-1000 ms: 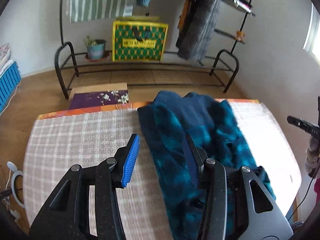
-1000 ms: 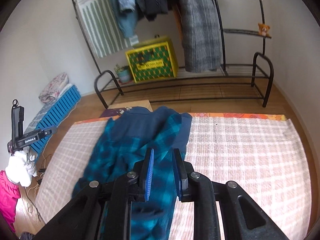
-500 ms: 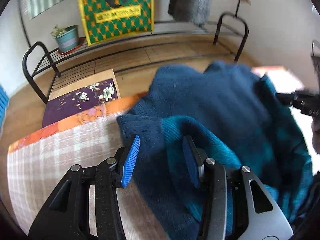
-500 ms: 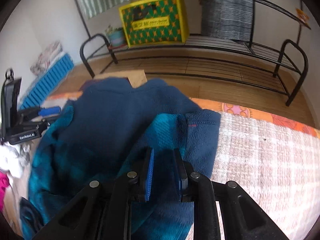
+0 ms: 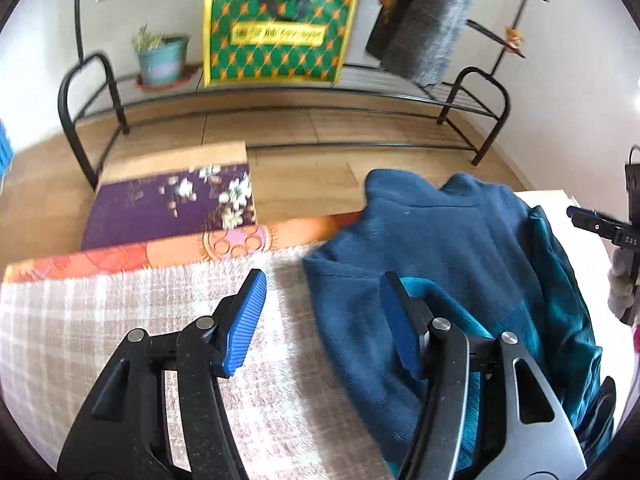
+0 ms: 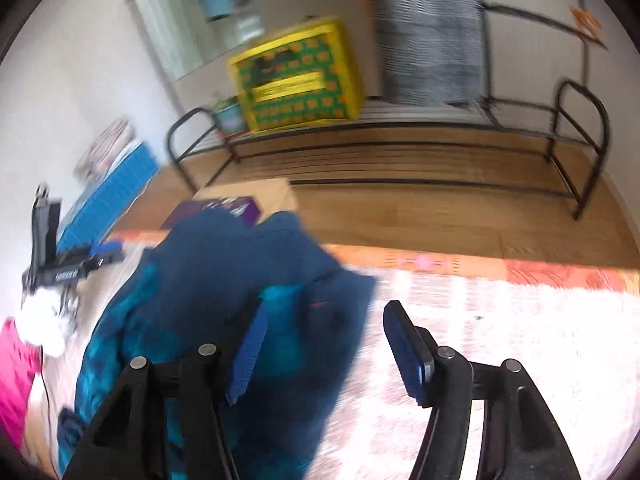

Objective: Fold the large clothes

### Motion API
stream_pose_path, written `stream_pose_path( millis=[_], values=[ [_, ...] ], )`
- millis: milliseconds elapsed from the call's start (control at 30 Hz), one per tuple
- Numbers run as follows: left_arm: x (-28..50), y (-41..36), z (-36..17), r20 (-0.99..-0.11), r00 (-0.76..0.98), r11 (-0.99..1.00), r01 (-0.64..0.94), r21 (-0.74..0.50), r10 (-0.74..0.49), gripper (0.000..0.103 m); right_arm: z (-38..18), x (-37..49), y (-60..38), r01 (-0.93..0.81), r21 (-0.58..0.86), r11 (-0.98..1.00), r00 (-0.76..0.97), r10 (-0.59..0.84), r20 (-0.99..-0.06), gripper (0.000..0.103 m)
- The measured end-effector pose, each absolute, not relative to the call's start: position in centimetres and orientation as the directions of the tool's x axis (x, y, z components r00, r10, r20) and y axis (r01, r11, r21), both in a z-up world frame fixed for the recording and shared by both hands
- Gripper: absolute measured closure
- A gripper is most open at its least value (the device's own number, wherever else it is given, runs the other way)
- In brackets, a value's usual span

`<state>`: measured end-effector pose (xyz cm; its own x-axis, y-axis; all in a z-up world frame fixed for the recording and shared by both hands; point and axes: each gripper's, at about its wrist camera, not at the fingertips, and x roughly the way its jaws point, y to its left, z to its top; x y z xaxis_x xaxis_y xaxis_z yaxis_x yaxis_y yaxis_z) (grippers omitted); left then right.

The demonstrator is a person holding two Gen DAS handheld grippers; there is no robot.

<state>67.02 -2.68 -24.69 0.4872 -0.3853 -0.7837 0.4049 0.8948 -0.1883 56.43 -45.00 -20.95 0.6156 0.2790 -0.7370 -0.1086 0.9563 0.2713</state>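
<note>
Both jaws just widened: left hand-held gripper [image 5: 322,316] and right hand-held gripper [image 6: 324,344] straddle the blue fleece garment's [image 5: 440,248] far corners (nothing gripped), likely to pinch for a fold.

I count one blue fleece top [image 5: 448,248] on one checked blanket [image 5: 100,320]. On the floor behind it I see one black metal rack [image 5: 492,100], holding one potted plant [image 5: 162,60] and one green-and-yellow bag [image 5: 276,32]. One purple flowered box [image 5: 160,204] sits nearer.
</note>
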Motion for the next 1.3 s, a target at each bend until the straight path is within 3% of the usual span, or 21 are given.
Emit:
stream_pose_path(
  millis=[367,400,433,467,533,567,667,1000,1300],
  values=[
    [69.5,-5.7,-27.8,-0.796,0.460,0.878,0.444,-0.177,-0.393,0.044,-25.6,61.3,-44.8,-0.086,0.359,0.929,0.573,0.341,-0.745,0.048],
    [69.5,-6.0,-28.0,-0.795,0.460,0.875,0.452,-0.174,-0.396,0.049,-25.6,61.5,-44.5,-0.094,0.345,0.934,0.578,0.333,-0.745,0.048],
    [69.4,-6.4,-28.1,-0.791,0.476,0.875,0.462,-0.148,-0.385,0.057,-25.7,61.8,-44.2,-0.099,0.343,0.934,0.577,0.335,-0.745,0.054],
    [69.4,-6.8,-28.2,-0.789,0.485,0.873,0.471,-0.128,-0.377,0.076,-25.7,61.9,-44.0,-0.107,0.342,0.934,0.575,0.338,-0.745,0.068],
    [69.3,-7.4,-28.2,-0.786,0.481,0.861,0.494,-0.122,-0.387,0.091,-25.7,61.9,-43.6,-0.122,0.339,0.933,0.566,0.346,-0.749,0.081],
    [69.1,-7.8,-28.0,-0.785,0.485,0.858,0.501,-0.112,-0.385,0.092,-25.6,61.9,-43.3,-0.134,0.334,0.933,0.567,0.348,-0.747,0.087],
    [68.5,-8.1,-27.5,-0.766,0.513,0.855,0.511,-0.090,-0.388,0.093,-25.2,61.9,-42.8,-0.148,0.313,0.938,0.569,0.339,-0.749,0.090],
    [64.6,-7.0,-22.3,-0.655,0.582,0.826,0.551,-0.118,-0.482,0.094,-19.6,59.0,-42.9,-0.195,0.342,0.919,0.669,0.380,-0.639,0.091],
    [55.9,-4.8,-15.2,-0.571,0.628,0.811,0.573,-0.121,-0.528,0.094,-12.8,50.1,-41.7,-0.277,0.359,0.891,0.710,0.441,-0.549,0.092]
  ],
)
